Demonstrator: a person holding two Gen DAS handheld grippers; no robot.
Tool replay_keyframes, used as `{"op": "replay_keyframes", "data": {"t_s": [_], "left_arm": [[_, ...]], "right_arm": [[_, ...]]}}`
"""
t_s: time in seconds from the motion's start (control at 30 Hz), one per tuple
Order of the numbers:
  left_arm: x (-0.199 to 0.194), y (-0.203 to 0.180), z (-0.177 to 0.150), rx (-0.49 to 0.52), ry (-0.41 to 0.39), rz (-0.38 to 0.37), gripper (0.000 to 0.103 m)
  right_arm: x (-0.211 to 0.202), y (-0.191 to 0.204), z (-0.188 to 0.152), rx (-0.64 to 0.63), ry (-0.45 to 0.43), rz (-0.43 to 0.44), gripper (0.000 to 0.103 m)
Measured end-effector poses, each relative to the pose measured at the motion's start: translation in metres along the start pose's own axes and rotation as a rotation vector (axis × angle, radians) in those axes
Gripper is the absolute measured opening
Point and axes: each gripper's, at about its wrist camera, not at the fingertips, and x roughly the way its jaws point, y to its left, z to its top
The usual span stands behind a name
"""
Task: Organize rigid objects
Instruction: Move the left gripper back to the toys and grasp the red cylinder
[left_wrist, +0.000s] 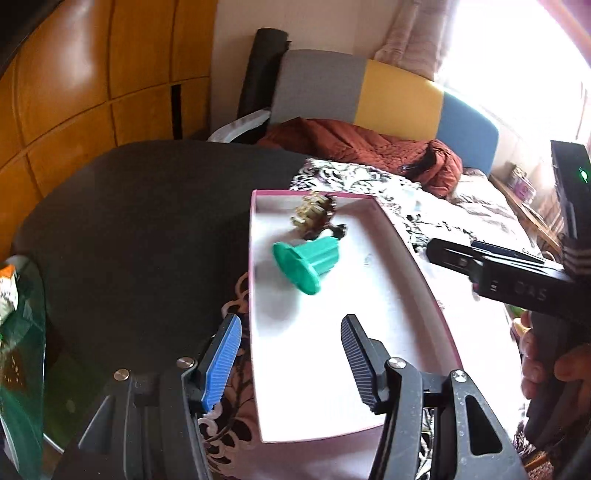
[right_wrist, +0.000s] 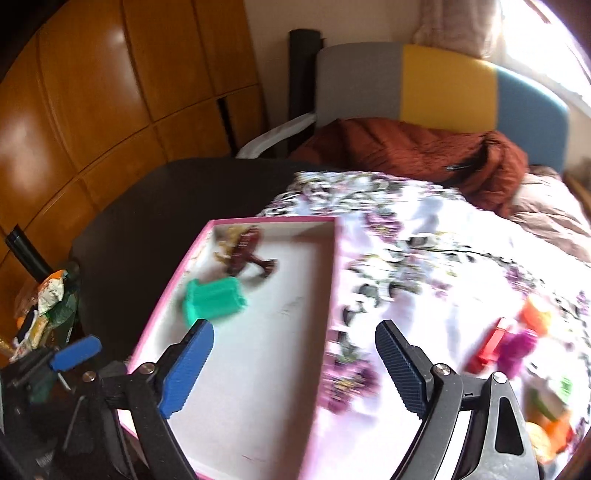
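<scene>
A bedroom: a bed with a floral bedspread, a rust-coloured quilt by the grey, yellow and blue headboard, and a wooden wardrobe behind. On the bedspread lies a pink-rimmed white box holding a green plastic piece on its side and, just beyond it, a brown and gold figurine. The left gripper hangs over the box's near end, fingers spread, nothing between them. The right gripper straddles the box's right wall, fingers released and empty. Small red, purple and orange toys lie blurred to the right on the bedspread.
</scene>
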Motion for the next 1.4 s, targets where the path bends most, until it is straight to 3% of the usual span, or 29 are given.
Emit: {"op": "replay_keyframes", "data": {"t_s": [0.27,0.73,0.87,0.97,1.1,1.4], "left_arm": [[0.000,-0.034,0.004,0.081,0.003,-0.035,0.057],[0.008,-0.099,0.005,0.221,0.023,-0.091,0.057],[0.011,-0.123,0.008,0.263,0.023,-0.132,0.057],[0.013,-0.142,0.010,0.289,0.018,-0.148,0.057],[0.019,-0.170,0.009,0.336,0.018,-0.175,0.057],[0.033,-0.212,0.005,0.397,0.047,-0.221,0.057]], "right_arm": [[-0.041,-0.069,-0.020,0.090,-0.047,-0.135,0.102],[-0.091,-0.181,-0.052,0.222,-0.071,-0.368,0.103],[-0.107,-0.224,-0.063,0.327,-0.105,-0.461,0.103],[-0.113,-0.260,-0.081,0.478,-0.109,-0.522,0.103],[-0.124,-0.287,-0.090,0.629,-0.134,-0.519,0.103],[-0.122,-0.289,-0.092,0.644,-0.121,-0.522,0.103]]}}
